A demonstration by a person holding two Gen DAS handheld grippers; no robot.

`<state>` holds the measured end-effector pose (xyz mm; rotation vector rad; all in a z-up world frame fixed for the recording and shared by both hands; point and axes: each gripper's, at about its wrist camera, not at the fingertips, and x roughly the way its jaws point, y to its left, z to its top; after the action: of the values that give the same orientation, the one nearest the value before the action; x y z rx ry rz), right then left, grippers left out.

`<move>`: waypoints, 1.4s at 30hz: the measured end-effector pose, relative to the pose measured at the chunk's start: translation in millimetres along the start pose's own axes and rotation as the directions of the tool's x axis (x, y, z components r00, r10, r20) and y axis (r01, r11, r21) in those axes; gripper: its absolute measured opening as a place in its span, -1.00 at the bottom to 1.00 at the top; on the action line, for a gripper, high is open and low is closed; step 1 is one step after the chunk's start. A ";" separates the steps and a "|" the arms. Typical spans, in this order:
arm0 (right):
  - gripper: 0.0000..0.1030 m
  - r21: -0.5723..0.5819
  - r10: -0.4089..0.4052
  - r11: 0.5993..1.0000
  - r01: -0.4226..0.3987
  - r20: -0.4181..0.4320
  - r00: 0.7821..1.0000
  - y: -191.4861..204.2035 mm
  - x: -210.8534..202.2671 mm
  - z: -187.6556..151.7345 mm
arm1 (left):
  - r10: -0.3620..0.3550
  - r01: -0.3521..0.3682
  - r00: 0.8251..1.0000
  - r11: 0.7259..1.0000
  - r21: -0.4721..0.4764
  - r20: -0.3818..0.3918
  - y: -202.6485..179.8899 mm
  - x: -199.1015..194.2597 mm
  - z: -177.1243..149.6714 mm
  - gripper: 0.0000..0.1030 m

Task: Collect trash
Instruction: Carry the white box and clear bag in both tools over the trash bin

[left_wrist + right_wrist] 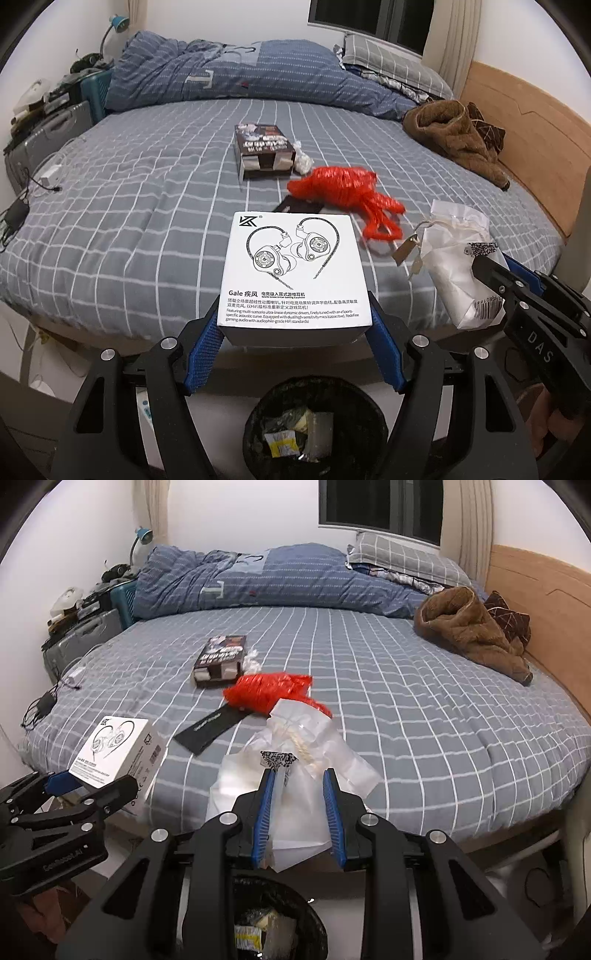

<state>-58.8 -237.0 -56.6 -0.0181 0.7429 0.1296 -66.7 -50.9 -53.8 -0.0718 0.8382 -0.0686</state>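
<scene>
My left gripper (295, 317) is shut on a white earphone box (295, 266), held above the bed's near edge; the box (118, 749) and that gripper (92, 782) also show at the left of the right wrist view. My right gripper (301, 775) is shut on a clear plastic bag (295, 805) with a barcode label; in the left wrist view that gripper (491, 266) and the bag (454, 266) are at the right. A black trash bin (314, 424) (273, 923) with wrappers inside stands on the floor below both grippers.
On the checked bed sheet (424, 701) lie a red plastic bag (266, 690), a dark box (221, 659), a crumpled clear wrap (251, 661) and a flat black sleeve (210, 729). A brown garment (469, 631) lies by the wooden headboard (546, 602). Folded quilt (258, 579) at the back; cables (44, 705) at left.
</scene>
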 end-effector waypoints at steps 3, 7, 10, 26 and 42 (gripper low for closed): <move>-0.49 0.003 0.011 1.000 -0.010 -0.021 1.000 2.7 -5.2 -11.8 | 0.003 -0.003 1.000 1.000 0.003 -0.013 0.2 -5.0 -12.0 0.36; -0.49 0.003 0.020 1.000 -0.020 -0.049 0.999 6.8 -10.7 -26.5 | 0.007 -0.007 0.999 1.000 0.003 -0.036 1.6 -11.3 -31.2 0.36; -0.49 -0.003 0.027 1.000 -0.027 -0.073 0.997 9.8 -14.3 -38.9 | 0.012 -0.012 0.999 1.000 0.004 -0.049 2.8 -15.5 -41.9 0.36; -0.49 -0.015 0.052 0.998 -0.057 -0.238 0.970 30.5 -8.4 -105.8 | 0.037 -0.041 0.989 0.999 -0.023 -0.145 20.9 -21.3 -99.1 0.36; -0.49 -0.042 0.043 0.997 -0.071 -0.477 0.878 55.8 67.9 -156.9 | 0.076 -0.089 0.960 0.995 -0.037 -0.271 53.2 35.1 -138.0 0.36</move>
<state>-121.9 -183.9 -216.4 -0.0862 1.2348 0.2074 -144.3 -6.1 -176.5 -0.0745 1.1147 0.0220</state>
